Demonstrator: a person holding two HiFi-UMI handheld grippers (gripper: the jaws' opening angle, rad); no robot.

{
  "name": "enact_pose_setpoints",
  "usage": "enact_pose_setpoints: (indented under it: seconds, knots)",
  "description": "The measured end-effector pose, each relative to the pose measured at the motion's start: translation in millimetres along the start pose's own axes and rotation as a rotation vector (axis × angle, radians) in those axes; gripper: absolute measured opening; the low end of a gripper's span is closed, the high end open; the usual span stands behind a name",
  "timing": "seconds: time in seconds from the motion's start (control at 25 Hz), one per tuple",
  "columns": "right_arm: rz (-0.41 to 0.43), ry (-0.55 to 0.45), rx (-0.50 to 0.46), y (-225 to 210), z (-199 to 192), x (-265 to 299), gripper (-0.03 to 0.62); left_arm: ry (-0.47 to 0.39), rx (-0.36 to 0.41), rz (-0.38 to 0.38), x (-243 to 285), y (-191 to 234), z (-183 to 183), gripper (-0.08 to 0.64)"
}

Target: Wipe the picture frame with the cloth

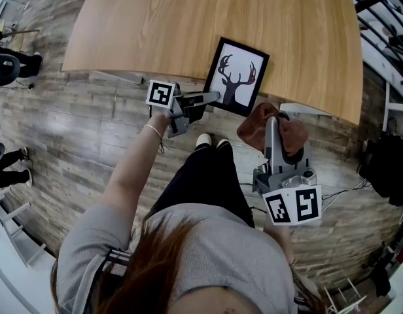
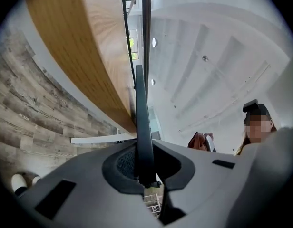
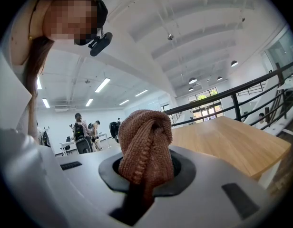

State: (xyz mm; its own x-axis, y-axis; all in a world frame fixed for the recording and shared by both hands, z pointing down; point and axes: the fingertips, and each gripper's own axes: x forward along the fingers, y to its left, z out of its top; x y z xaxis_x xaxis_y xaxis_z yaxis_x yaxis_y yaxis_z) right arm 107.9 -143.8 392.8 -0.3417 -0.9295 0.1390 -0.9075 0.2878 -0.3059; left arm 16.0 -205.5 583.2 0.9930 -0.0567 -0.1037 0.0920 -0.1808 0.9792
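Table (image 1: pixel 188 25) rim, frame (image 1: pixel 235 76) in left claw (image 1: pixel 211 98)

No readable text, labels, numbers anywhere

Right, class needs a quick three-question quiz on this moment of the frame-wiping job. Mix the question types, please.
1. True or false: the right gripper has the brown cloth clamped in its jaws.
2. What does the picture frame show? A) a deer's head with antlers B) a sailing boat C) a flower
3. Fill in: the ____ gripper's jaws are shut on the frame's edge.

Key: 1 true; 2 A; 3 left gripper.
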Motion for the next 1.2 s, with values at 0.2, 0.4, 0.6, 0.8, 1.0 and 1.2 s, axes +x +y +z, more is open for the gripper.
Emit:
enact_pose_setpoints:
  seconds: [0.2, 0.4, 0.6, 0.8, 1.0, 1.2]
  knots:
    - [-0.010, -0.003, 0.000, -2, 2, 1, 0.074, -0.020, 0.013, -0.013, 1, -6, -1, 0.041]
    - [-0.009, -0.045, -0.011, -1, 17, -1, 0.074, -0.070, 0.072, -0.091, 8, -41, 12, 0.041]
    - [0.010, -0.120, -0.035, 10, 48, -16, 0.074, -0.084, 0.226, -0.146, 22, -102, 17, 0.041]
    - [0.054, -0.226, -0.092, 17, 99, -19, 0.074, -0.091, 0.400, -0.235, 54, -186, 47, 0.041]
    - [0.102, -0.302, -0.131, 44, 130, -31, 0.074, -0.116, 0.561, -0.293, 58, -264, 57, 0.041]
    - [0.154, -0.378, -0.181, 65, 158, -52, 0.074, -0.102, 0.738, -0.302, 66, -320, 49, 0.041]
